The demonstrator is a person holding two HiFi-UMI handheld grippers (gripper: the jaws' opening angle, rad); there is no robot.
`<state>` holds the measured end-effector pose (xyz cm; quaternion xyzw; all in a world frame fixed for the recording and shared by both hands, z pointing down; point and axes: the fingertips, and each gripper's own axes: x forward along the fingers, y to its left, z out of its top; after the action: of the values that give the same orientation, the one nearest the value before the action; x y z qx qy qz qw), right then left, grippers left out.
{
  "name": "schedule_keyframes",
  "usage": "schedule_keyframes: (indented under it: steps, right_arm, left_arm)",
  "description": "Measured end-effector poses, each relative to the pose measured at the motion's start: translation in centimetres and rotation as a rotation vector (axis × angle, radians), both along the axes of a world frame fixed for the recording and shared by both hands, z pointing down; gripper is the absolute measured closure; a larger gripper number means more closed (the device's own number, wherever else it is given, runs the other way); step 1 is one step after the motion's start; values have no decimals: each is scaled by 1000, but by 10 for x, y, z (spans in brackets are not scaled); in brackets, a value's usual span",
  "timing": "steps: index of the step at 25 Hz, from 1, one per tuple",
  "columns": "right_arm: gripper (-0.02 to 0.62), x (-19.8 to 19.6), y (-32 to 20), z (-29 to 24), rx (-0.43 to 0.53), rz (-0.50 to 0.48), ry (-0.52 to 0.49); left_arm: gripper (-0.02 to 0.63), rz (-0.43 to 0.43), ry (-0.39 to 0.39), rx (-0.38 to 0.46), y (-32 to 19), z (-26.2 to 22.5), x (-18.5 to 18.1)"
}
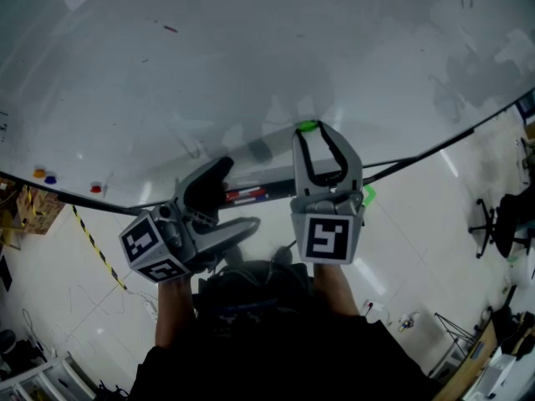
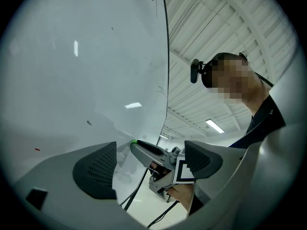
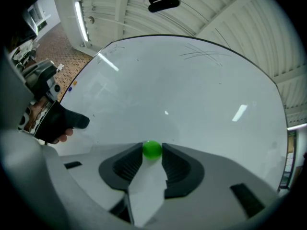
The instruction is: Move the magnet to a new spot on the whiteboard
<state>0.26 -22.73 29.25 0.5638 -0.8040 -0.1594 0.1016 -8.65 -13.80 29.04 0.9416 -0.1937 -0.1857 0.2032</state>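
The right tool (image 3: 152,153) is pinching the green magnet (image 3: 152,149) straight ahead at its pad tips, near the whiteboard's (image 3: 192,95) bottom edge, while the left tool (image 2: 152,163) is hanging open and empty.

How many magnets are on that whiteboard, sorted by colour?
green magnet: 1
orange magnet: 1
blue magnet: 1
red magnet: 1
Total: 4

Left tool (image 2: 151,150) has its jaws wide apart; right tool (image 3: 152,151) is clamped, pointing level.
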Motion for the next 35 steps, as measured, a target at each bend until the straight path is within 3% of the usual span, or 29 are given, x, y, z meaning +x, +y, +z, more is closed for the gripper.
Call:
schedule_keyframes:
  steps: [6,14,20,28,35]
  right_arm:
    - [442,2,8,-4,2,-27,-32]
    - [443,10,29,-14,-17,-195,-184]
    - [446,27,49,-21,-9,-286,-241]
    - [448,63,70,-7,-47,-370,-277]
    - [448,70,94,-9,-58,-436,-320]
  left_arm:
    - [172,-7,2,-18,2,2,-1]
    - [171,-39,22,-30,5,1,9]
    - [172,-79,22,-46,15,-1,30]
    - [172,-191,-16,-61,32,8,65]
    - [172,-256,-33,-73,62,8,72]
